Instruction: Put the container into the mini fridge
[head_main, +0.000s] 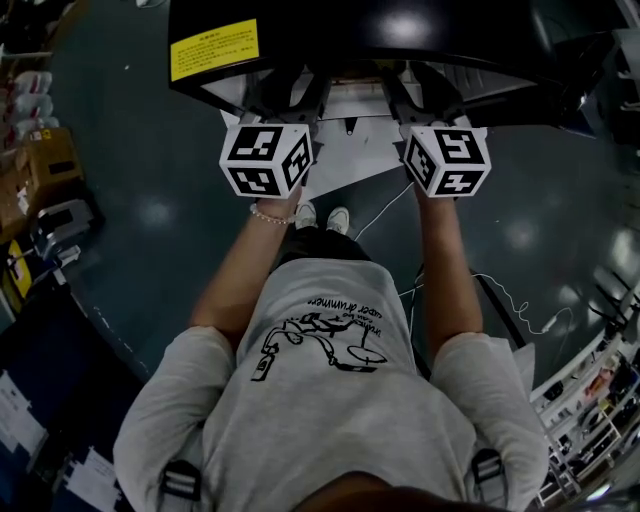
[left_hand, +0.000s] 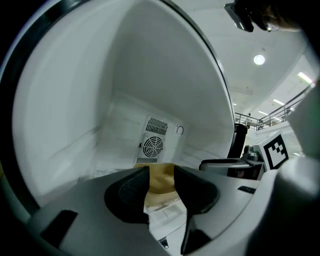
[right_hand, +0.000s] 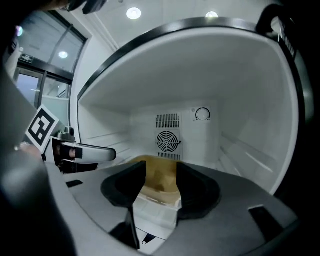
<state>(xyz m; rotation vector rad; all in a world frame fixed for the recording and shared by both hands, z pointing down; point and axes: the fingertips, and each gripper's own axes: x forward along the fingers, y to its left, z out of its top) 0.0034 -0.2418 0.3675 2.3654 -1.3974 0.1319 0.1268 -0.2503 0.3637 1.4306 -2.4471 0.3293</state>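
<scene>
The mini fridge (head_main: 400, 30) is black outside with a yellow label (head_main: 213, 48), and its white inside fills both gripper views, with a round fan grille (right_hand: 168, 141) on the back wall. A white container (head_main: 352, 98) with tan contents is held at the fridge mouth. My left gripper (head_main: 292, 98) is shut on its left edge. My right gripper (head_main: 412, 98) is shut on its right edge. In the left gripper view the container (left_hand: 161, 181) sits between the dark pads (left_hand: 130, 192). In the right gripper view the container (right_hand: 160, 177) sits between the pads (right_hand: 197, 192) the same way.
The fridge's curved white walls close in on both sides, and a fan grille (left_hand: 152, 146) shows at the back. Cardboard boxes (head_main: 40, 170) stand on the floor at the left, shelving (head_main: 590, 400) at the lower right. A thin cable (head_main: 500, 290) trails on the dark floor.
</scene>
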